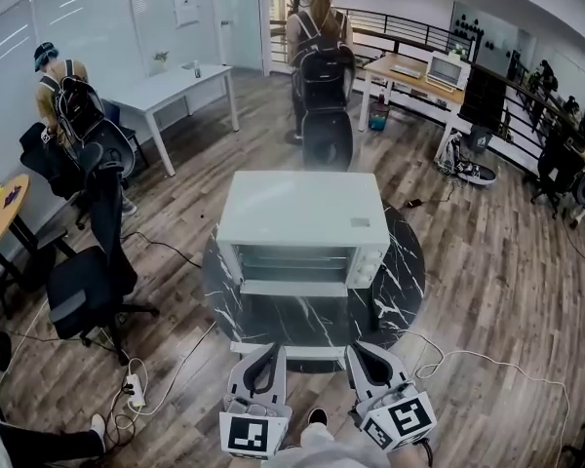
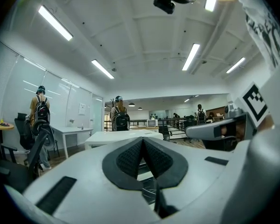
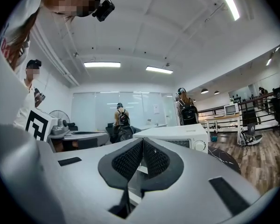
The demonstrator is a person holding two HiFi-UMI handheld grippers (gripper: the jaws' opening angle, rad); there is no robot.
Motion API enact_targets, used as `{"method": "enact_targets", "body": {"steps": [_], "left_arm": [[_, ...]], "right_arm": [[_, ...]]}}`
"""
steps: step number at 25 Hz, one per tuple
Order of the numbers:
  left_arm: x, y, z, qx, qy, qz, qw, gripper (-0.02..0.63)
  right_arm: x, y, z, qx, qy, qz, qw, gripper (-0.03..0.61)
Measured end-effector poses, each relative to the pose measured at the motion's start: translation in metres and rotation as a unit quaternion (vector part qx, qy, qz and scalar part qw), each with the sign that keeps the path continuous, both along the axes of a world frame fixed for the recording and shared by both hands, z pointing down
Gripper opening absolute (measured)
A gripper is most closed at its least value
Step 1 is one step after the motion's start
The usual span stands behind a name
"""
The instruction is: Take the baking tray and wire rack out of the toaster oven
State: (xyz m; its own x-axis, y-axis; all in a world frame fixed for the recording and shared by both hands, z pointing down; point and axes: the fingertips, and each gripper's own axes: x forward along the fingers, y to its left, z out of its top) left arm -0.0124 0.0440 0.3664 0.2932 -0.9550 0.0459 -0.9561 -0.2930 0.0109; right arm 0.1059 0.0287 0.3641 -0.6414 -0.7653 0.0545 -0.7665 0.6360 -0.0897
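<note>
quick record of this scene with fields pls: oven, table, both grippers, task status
toaster oven: white, on round black marble table, door looks lowered open
inside: wire rack bars show; baking tray not made out
left gripper: fingers shut, empty, short of the oven
right gripper: fingers shut, empty, short of the oven
task: nothing taken out yet

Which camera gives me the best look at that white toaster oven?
The head view: it shows the whole toaster oven from above, front included, on the round table. The left gripper view catches only its flat top beyond the shut left claw; the right gripper view shows its top and knob side.
</note>
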Motion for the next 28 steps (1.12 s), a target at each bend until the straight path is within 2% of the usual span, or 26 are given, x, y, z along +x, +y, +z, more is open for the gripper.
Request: {"method": "enact_targets", "body": {"steps": [15, 21, 28], "left_arm": [[0.01, -0.054, 0.007, -0.011, -0.008, -0.016, 0.9998, -0.012], [-0.001, -0.08, 0.01, -0.014, -0.015, -0.008, 0.9998, -0.012], [-0.026, -0.114, 0.013, -0.022, -0.018, 0.017, 0.9994, -0.012]], "right_arm": [[0.01, -0.057, 0.013, -0.016, -0.001, -0.012, 1.0, 0.002], [0.005, -0.078, 0.017, -0.023, 0.006, 0.002, 1.0, 0.002], [-0.023, -0.103, 0.018, -0.033, 0.009, 0.023, 0.999, 0.002]]}}
